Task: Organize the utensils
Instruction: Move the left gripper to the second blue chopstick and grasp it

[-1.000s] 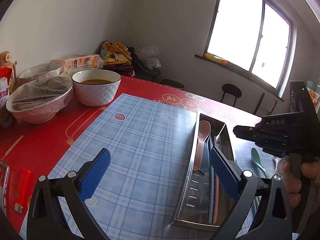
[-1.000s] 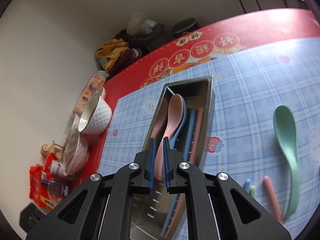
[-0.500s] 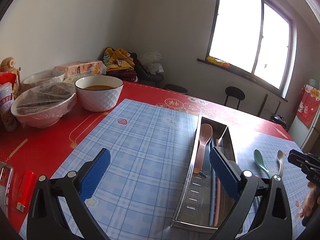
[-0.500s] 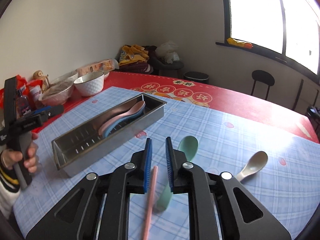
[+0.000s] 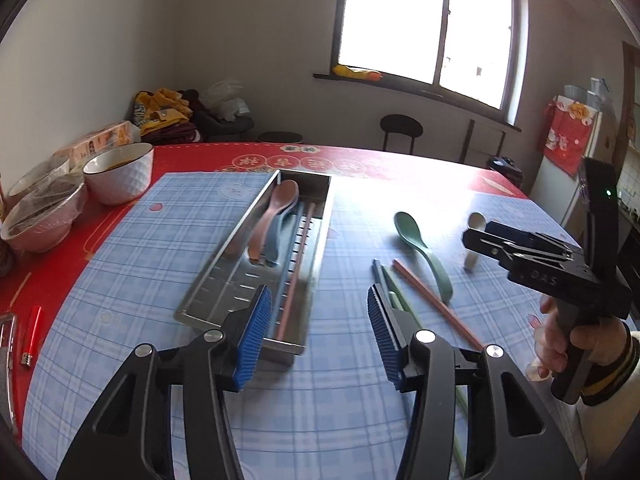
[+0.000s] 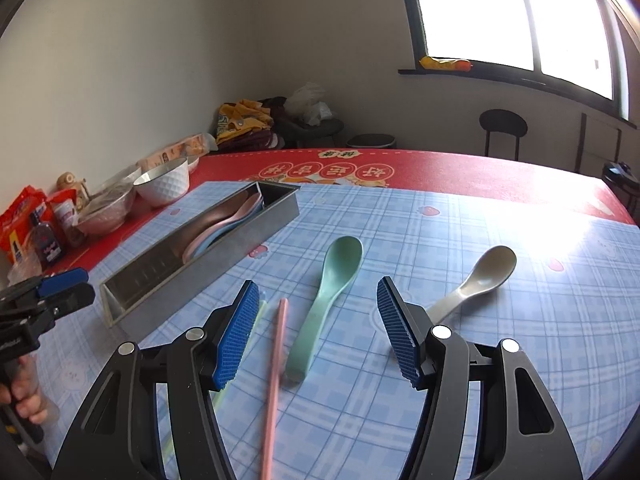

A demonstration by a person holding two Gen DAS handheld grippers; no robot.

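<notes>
A long steel tray [image 5: 240, 236] lies on the blue checked mat with a pink spoon [image 5: 276, 212], a blue spoon and chopsticks in it. My left gripper [image 5: 318, 332] hovers over its near right corner. Its jaws are closing and nothing is between the pads. Right of the tray [image 6: 208, 268] lie a green spoon [image 6: 336, 280], a beige spoon [image 6: 480, 276] and a pink chopstick [image 6: 278, 356]. My right gripper [image 6: 318, 328] is low above the mat. Its jaws are opening, with the chopstick and the green spoon's handle between the pads, untouched.
A white bowl [image 5: 118, 172] and film-covered bowls [image 5: 40, 216] stand at the left on the red tablecloth, with a red lighter [image 5: 32, 328] nearer. Snack packets [image 6: 24, 220] stand at the far left. Blue and green chopsticks [image 5: 384, 284] lie beside the pink one.
The left gripper swung right toward the tray's near end and its jaws narrowed. The right gripper left the tray, came over the loose utensils and went from shut to open.
</notes>
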